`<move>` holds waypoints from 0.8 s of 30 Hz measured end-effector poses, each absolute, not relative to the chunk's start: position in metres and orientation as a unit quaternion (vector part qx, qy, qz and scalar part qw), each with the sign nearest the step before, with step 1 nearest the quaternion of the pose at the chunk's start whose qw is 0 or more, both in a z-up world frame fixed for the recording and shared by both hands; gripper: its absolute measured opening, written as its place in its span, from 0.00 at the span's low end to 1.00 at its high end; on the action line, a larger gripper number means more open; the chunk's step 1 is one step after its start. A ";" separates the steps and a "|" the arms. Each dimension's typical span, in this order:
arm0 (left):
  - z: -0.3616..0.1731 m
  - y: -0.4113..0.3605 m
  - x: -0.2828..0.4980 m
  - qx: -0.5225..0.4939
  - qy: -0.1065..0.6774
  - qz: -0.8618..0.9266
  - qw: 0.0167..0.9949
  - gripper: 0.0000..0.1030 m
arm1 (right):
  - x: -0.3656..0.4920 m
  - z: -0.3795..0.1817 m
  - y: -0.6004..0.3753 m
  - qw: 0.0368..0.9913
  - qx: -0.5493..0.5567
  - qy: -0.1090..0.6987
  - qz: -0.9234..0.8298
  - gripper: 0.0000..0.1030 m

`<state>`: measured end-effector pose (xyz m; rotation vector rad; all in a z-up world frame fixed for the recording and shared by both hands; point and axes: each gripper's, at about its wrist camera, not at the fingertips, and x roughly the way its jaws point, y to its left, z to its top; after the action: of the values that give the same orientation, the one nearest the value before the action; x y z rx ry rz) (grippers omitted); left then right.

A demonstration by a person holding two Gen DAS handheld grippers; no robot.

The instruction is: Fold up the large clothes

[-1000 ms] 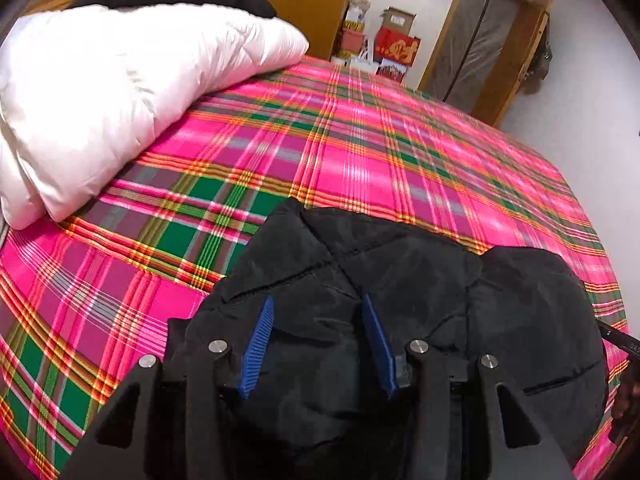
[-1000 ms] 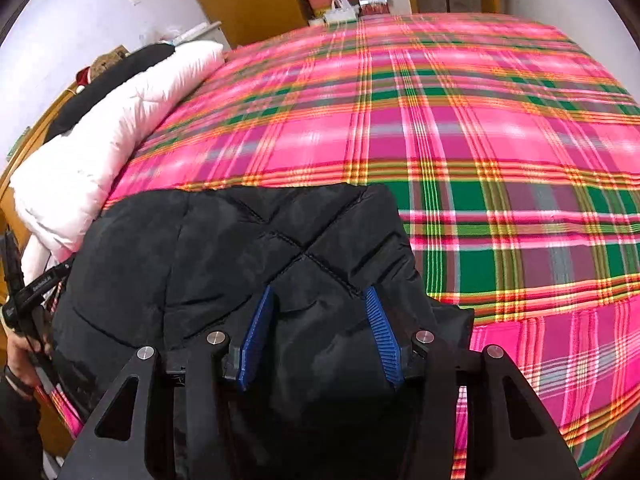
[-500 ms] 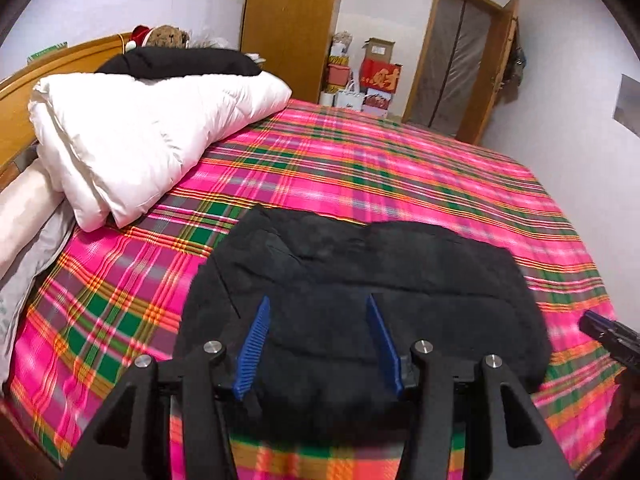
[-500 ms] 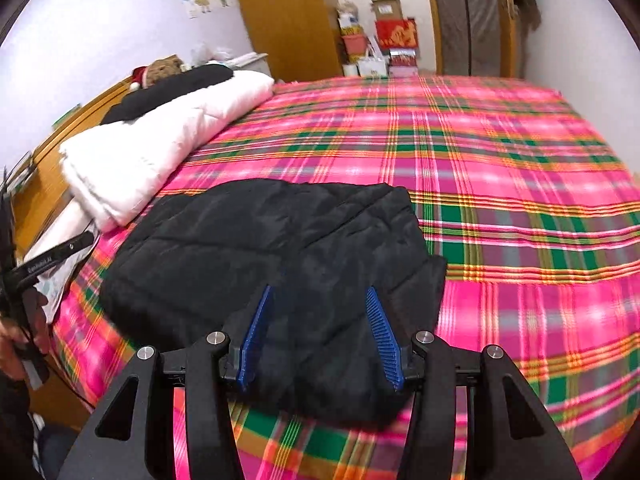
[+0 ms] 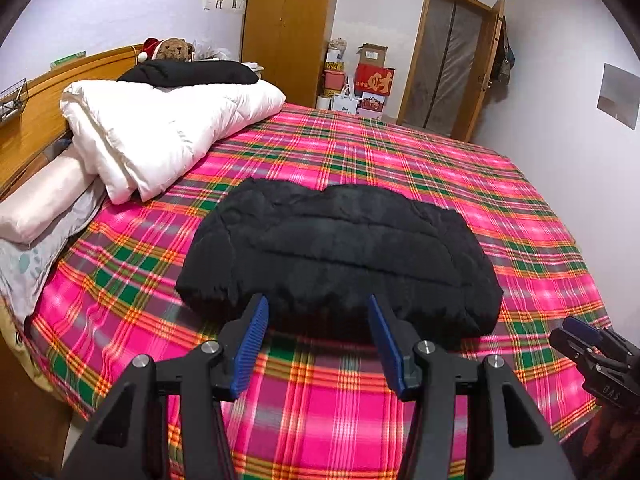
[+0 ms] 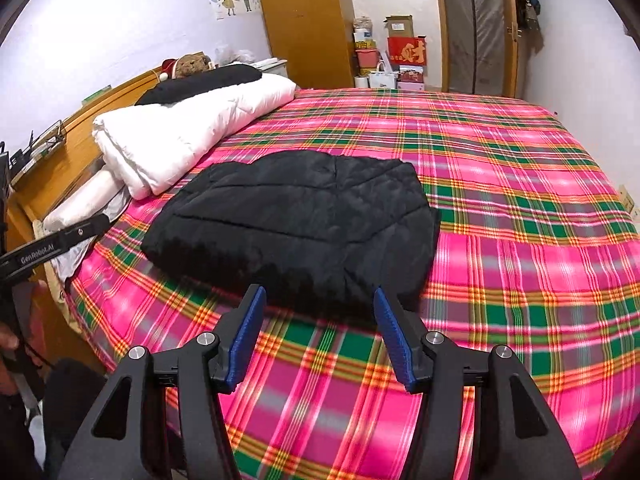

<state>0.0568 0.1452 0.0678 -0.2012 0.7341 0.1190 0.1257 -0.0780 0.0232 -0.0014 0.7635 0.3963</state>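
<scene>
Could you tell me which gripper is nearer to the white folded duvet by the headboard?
Left. The left gripper hangs off the black jacket's end nearer the duvet; the right gripper hangs off the jacket's farther end.

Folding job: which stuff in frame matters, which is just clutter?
Job: black jacket, folded on the plaid bed; left hand-held gripper and right hand-held gripper, both open, empty.
Clutter: white duvet, teddy bear, red box.

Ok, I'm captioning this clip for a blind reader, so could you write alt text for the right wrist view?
A folded black jacket lies on a bed with a pink plaid bedspread, just beyond the open right gripper, whose blue fingers hold nothing. A rolled white duvet lies along the wooden headboard on the left.
</scene>
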 end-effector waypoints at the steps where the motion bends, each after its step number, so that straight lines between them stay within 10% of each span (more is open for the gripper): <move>1: 0.065 0.143 0.053 -0.101 0.361 0.058 0.925 0.53 | 0.122 0.022 -0.077 0.909 -0.003 0.371 0.191 0.55; 24: 0.042 0.132 0.035 -0.097 0.384 0.062 0.916 0.53 | 0.104 0.006 -0.069 0.899 -0.012 0.394 0.192 0.56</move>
<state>0.0350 0.1316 0.0422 -0.1986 0.7905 0.1285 0.1043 -0.0691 0.0064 -0.0259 0.8151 0.3965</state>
